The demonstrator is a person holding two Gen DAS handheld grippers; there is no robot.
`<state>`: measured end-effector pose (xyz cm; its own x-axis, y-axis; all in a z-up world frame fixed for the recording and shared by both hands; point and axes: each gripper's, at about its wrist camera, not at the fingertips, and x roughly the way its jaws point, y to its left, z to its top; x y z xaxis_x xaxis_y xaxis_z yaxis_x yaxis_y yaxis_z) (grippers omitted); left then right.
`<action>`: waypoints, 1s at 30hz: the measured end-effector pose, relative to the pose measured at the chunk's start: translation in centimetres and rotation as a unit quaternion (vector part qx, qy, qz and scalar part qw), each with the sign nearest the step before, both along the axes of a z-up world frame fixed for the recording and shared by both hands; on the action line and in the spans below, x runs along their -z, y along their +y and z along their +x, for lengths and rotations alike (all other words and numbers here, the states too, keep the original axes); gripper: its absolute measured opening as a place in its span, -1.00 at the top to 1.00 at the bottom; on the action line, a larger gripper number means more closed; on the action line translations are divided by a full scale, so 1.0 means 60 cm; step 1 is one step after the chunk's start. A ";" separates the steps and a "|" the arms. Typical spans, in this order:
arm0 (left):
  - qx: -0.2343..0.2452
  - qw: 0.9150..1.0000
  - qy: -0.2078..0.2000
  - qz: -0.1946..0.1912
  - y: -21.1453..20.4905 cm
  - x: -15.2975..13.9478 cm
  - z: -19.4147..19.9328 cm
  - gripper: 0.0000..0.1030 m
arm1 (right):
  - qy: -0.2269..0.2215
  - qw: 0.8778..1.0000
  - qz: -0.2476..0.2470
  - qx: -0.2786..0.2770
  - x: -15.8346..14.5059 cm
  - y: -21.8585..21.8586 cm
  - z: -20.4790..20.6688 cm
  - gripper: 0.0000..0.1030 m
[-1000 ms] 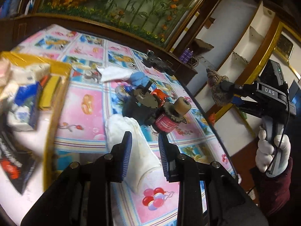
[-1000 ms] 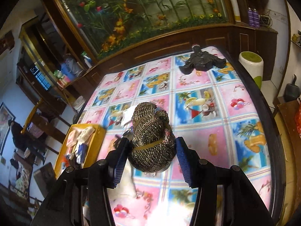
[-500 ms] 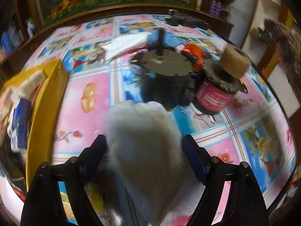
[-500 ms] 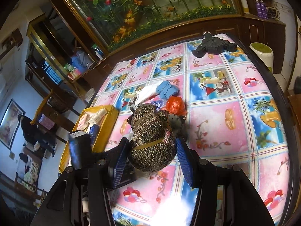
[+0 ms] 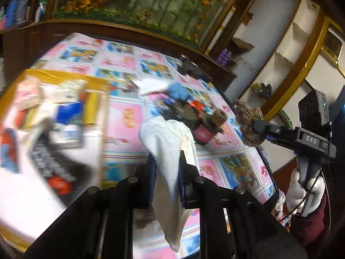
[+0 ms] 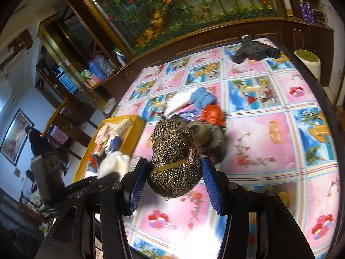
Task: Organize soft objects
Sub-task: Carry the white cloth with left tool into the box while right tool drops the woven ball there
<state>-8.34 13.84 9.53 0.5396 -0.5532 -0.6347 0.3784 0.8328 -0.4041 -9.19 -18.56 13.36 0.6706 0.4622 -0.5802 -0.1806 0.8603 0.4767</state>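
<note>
White cloth (image 5: 167, 151) now off the table, between left fingers (image 5: 151, 168).

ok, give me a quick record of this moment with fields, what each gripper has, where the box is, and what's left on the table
left gripper: shut on the white cloth, jaws just closed on it, cloth lifted and hanging
right gripper: shut on the knitted brown bundle, held above the table
yellow box: on the table's left side, already holding packets
left on tablecloth: blue cloth, white cloth piece, orange item, geared motor parts
</note>
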 end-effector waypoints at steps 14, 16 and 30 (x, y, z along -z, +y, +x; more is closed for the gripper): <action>-0.210 0.969 0.060 0.116 0.272 0.069 0.049 0.70 | 0.035 0.986 -0.009 -0.161 0.022 0.287 0.087 0.01; -0.218 0.964 0.064 0.139 0.276 0.081 0.058 0.57 | 0.044 0.983 -0.015 -0.180 0.031 0.329 0.099 0.01; -0.262 0.962 -0.011 0.077 0.297 0.012 -0.004 -0.27 | 0.060 0.967 -0.085 -0.234 0.094 0.550 0.164 -0.08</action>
